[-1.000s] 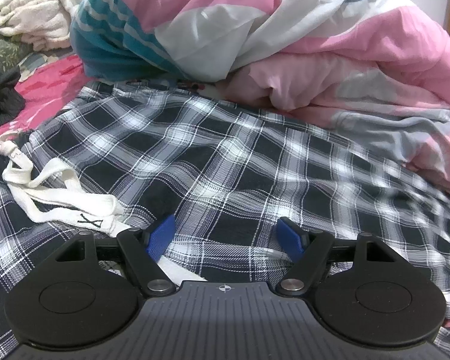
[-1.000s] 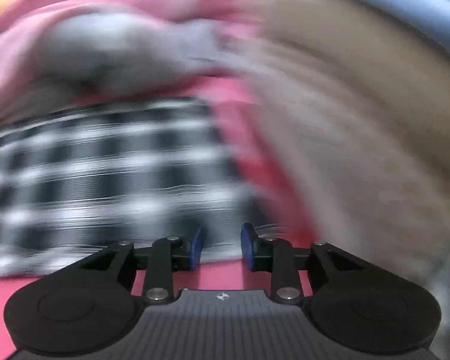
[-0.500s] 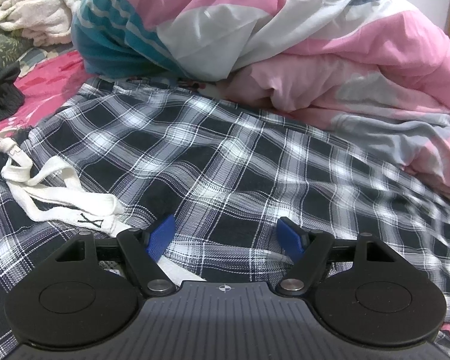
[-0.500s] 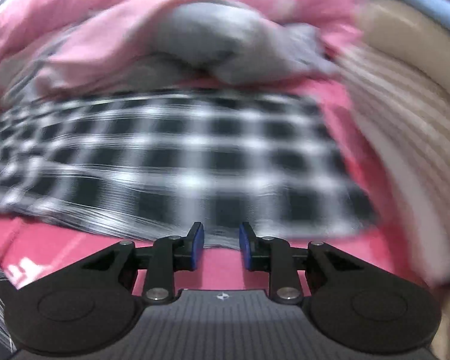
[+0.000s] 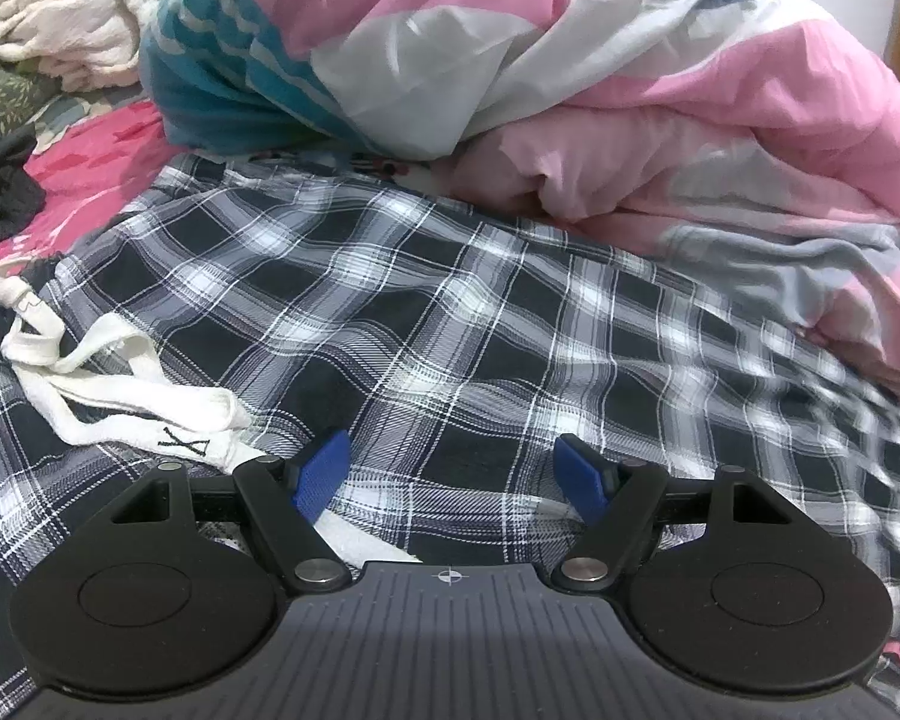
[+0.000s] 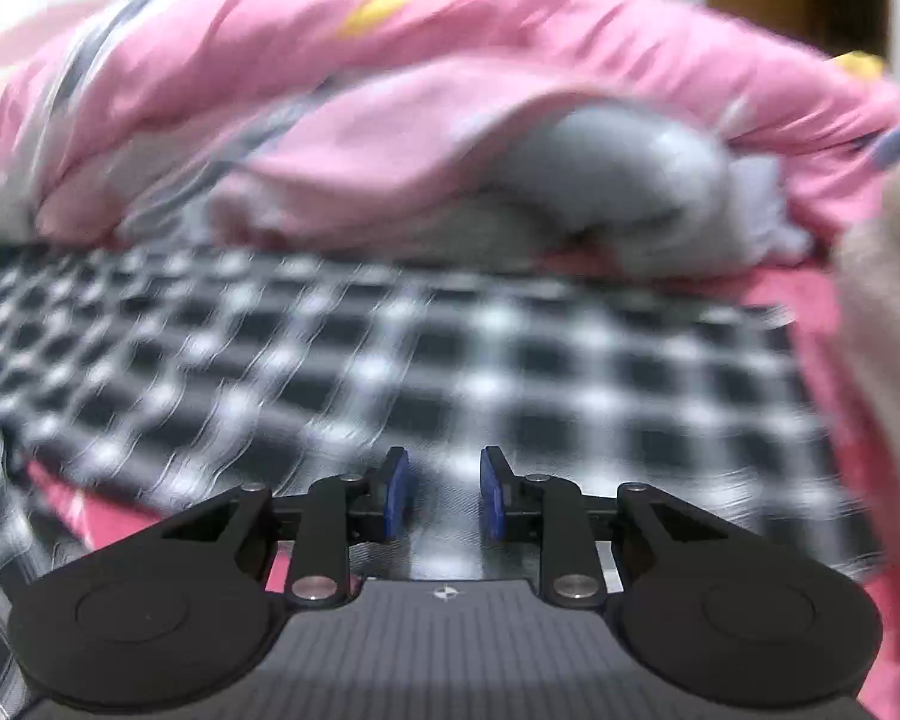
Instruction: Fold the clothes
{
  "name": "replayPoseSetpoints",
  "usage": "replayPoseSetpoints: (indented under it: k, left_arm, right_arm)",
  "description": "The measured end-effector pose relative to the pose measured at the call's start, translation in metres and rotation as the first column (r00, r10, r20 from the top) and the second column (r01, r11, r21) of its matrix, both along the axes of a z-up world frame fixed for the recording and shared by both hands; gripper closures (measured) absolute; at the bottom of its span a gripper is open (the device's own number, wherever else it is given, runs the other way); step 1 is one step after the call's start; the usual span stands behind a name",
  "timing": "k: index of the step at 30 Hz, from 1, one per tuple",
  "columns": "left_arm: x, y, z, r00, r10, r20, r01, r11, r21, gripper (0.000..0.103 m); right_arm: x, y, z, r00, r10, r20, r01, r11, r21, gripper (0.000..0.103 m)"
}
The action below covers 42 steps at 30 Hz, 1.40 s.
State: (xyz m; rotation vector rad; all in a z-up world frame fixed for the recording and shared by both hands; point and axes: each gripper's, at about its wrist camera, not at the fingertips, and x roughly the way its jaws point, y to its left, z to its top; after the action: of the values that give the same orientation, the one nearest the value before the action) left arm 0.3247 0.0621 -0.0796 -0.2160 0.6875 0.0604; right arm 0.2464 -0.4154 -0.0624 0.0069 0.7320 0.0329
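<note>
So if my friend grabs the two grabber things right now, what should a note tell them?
Left gripper: jaws wide open above the plaid garment, holding nothing. The white drawstring lies just to its left on the cloth.
Right gripper: jaws narrow with a gap, nothing pinched, over the near edge of the same garment; that view is blurred.
The garment lies spread out on the pink bedsheet, in front of the heaped pink quilt.
Done: the garment looks laid out fairly flat, with wrinkles.
Left: no fold shows yet, so every fold probably remains. Likely grip an edge first.
</note>
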Motion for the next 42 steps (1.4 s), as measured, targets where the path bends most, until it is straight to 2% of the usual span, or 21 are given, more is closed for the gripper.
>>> replayPoseSetpoints:
  k: [1, 3, 5, 8, 10, 13, 17, 20, 23, 24, 27, 30, 32, 33, 37, 42]
  left_arm:
    - [0.000, 0.000, 0.000, 1.000, -0.002, 0.000, 0.002, 1.000, 0.001, 0.028]
    - [0.001, 0.001, 0.000, 1.000, -0.005, -0.001, 0.005, 1.000, -0.006, 0.028]
    - [0.000, 0.002, 0.001, 1.000, -0.006, -0.002, 0.006, 1.000, -0.014, 0.028]
    - [0.000, 0.002, 0.001, 1.000, -0.004, -0.003, 0.004, 1.000, -0.016, 0.028]
    - [-0.001, 0.002, 0.001, 1.000, 0.000, -0.004, -0.001, 1.000, -0.018, 0.028]
    - [-0.001, 0.001, 0.001, 1.000, 0.010, -0.006, -0.010, 1.000, -0.017, 0.028]
    - [0.000, -0.003, 0.000, 1.000, 0.010, -0.008, -0.010, 1.000, 0.002, 0.026]
    - [0.000, -0.002, 0.000, 1.000, 0.007, -0.009, -0.007, 1.000, 0.001, 0.025]
    - [0.000, 0.000, 0.001, 1.000, 0.001, -0.011, -0.001, 1.000, -0.010, 0.025]
    - [0.000, 0.001, 0.001, 1.000, -0.002, -0.011, 0.001, 1.000, -0.015, 0.025]
    - [-0.001, 0.003, 0.001, 1.000, -0.009, -0.011, 0.008, 1.000, -0.028, 0.025]
    - [-0.004, 0.004, 0.002, 1.000, -0.011, -0.013, 0.011, 0.999, -0.035, 0.024]
    - [-0.005, 0.005, 0.003, 1.000, -0.011, -0.014, 0.011, 0.999, -0.043, 0.023]
    - [-0.005, 0.006, 0.003, 1.000, -0.012, -0.014, 0.011, 0.999, -0.047, 0.022]
    - [-0.004, 0.006, 0.003, 1.000, -0.014, -0.016, 0.013, 0.998, -0.054, 0.021]
    - [-0.003, 0.005, 0.003, 0.999, -0.025, -0.019, 0.024, 0.999, -0.048, 0.017]
  right_arm:
    - [0.005, 0.001, -0.012, 0.999, -0.002, -0.042, 0.001, 1.000, -0.026, 0.075]
    - [-0.004, 0.000, -0.028, 1.000, -0.018, -0.010, 0.017, 0.999, -0.046, 0.071]
    - [-0.022, -0.015, -0.027, 0.996, -0.082, -0.017, 0.082, 0.996, -0.032, 0.070]
    - [-0.048, -0.033, -0.018, 0.980, -0.185, -0.078, 0.182, 0.982, -0.050, 0.068]
    - [-0.047, -0.033, -0.006, 0.969, -0.230, -0.090, 0.224, 0.972, -0.071, 0.068]
    - [-0.044, -0.004, 0.015, 0.987, -0.160, -0.016, 0.159, 0.987, -0.029, 0.068]
    - [-0.012, 0.061, 0.025, 0.998, 0.025, 0.063, -0.025, 1.000, 0.010, 0.068]
    - [0.011, 0.103, 0.014, 0.987, 0.145, 0.065, -0.145, 0.989, 0.001, 0.068]
    - [0.019, 0.115, -0.017, 0.979, 0.202, -0.022, -0.203, 0.976, -0.077, 0.067]
    - [0.013, 0.110, -0.025, 0.980, 0.198, -0.028, -0.200, 0.976, -0.088, 0.067]
    - [-0.013, 0.084, -0.021, 0.991, 0.131, -0.018, -0.132, 0.990, -0.050, 0.066]
    - [-0.023, 0.065, -0.007, 0.996, 0.049, -0.078, -0.051, 0.998, -0.023, 0.066]
    - [-0.023, 0.065, 0.004, 0.996, 0.012, -0.086, -0.015, 0.999, -0.032, 0.066]
    - [-0.021, 0.067, 0.012, 0.998, 0.020, -0.061, -0.021, 1.000, -0.005, 0.066]
    - [0.022, 0.102, 0.030, 0.996, 0.091, 0.022, -0.092, 0.994, 0.052, 0.066]
    - [0.112, 0.165, 0.012, 0.982, 0.184, 0.053, -0.187, 0.981, 0.053, 0.066]
